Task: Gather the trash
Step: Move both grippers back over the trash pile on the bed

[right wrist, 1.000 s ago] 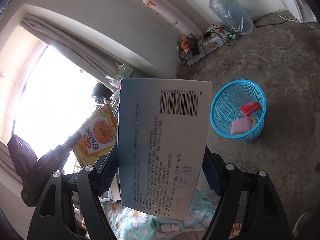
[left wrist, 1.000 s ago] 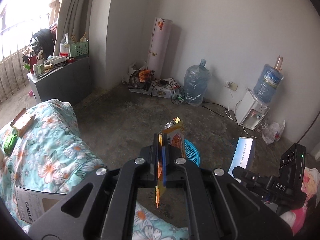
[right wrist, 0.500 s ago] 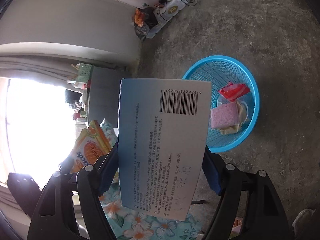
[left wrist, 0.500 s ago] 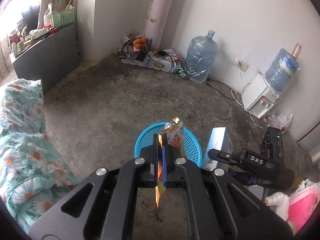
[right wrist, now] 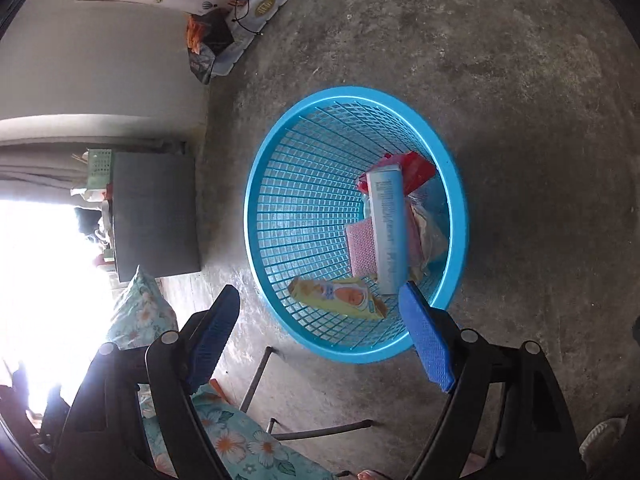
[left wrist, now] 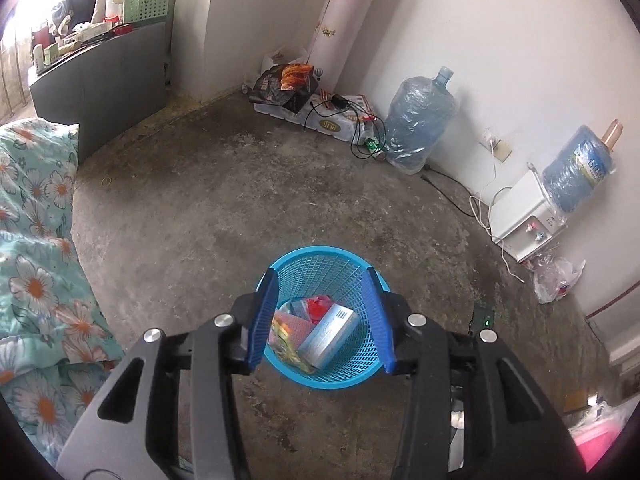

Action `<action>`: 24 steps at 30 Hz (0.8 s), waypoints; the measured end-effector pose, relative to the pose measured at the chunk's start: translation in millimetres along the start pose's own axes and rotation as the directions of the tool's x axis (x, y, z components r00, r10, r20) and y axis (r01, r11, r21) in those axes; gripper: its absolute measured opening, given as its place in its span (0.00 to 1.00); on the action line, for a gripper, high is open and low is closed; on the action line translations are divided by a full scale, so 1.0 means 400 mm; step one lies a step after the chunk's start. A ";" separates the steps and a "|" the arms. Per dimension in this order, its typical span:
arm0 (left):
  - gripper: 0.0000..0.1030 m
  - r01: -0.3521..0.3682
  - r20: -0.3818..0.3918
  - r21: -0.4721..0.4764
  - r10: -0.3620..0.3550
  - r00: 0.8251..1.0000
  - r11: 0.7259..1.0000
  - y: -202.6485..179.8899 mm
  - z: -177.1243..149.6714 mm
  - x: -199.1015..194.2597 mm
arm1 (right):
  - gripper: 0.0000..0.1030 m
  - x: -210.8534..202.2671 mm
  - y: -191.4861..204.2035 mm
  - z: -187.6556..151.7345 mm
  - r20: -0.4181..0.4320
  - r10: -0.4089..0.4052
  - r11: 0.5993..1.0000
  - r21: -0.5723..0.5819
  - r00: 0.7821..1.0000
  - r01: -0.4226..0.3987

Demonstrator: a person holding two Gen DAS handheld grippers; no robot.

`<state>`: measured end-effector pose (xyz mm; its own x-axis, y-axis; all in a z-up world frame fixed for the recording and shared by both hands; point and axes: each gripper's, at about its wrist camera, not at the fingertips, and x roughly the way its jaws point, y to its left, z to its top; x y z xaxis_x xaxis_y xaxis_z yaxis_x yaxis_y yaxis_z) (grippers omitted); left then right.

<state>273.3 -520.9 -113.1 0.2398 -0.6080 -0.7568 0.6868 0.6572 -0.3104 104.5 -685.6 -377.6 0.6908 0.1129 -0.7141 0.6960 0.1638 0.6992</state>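
— Bare concrete floor (left wrist: 248, 208), stained and rough, runs to white walls (left wrist: 500, 40). What stands along them?

— Largest first: a flowered bedspread (left wrist: 36, 264) on the left, a dark cabinet (left wrist: 104, 92), a water jug (left wrist: 420, 120), a small dispenser (left wrist: 524, 224).

— And the trash?

— It lies in the blue basket (left wrist: 320, 264) on the floor: a pale blue box (right wrist: 386, 232), a yellow wrapper (right wrist: 340, 296), a pink pad (right wrist: 360, 248), a red scrap (right wrist: 418, 170).

— The tongs?

— Left gripper (left wrist: 322, 320): jaws have just been opening, nothing between them. Right gripper (right wrist: 320, 340): spread wider just now, also empty, above the basket's near rim.
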 end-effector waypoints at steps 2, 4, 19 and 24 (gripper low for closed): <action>0.41 0.021 0.035 0.000 -0.021 0.999 1.000 0.006 -0.005 -0.057 | 0.77 -0.032 0.020 -0.027 0.026 0.012 0.999 -0.038 1.000 -0.011; 0.43 0.032 0.074 0.012 -0.033 0.997 0.999 0.011 -0.013 -0.125 | 0.77 -0.078 0.052 -0.063 0.064 0.028 0.996 -0.088 0.998 -0.023; 0.78 -0.031 0.459 0.027 0.016 0.888 0.999 0.068 -0.189 -0.812 | 0.83 -0.479 0.387 -0.496 0.342 0.150 0.816 -0.572 0.928 0.079; 0.80 -0.082 0.506 -0.015 0.078 0.859 0.997 0.127 -0.281 -0.955 | 0.94 -0.582 0.479 -0.643 0.428 0.224 0.712 -0.685 0.875 0.153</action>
<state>139.6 -205.3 95.7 0.6067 -0.6963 -0.3836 0.6546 0.7113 -0.2559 26.5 -428.5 -86.4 0.8445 -0.2844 -0.4539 0.4673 0.8052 0.3650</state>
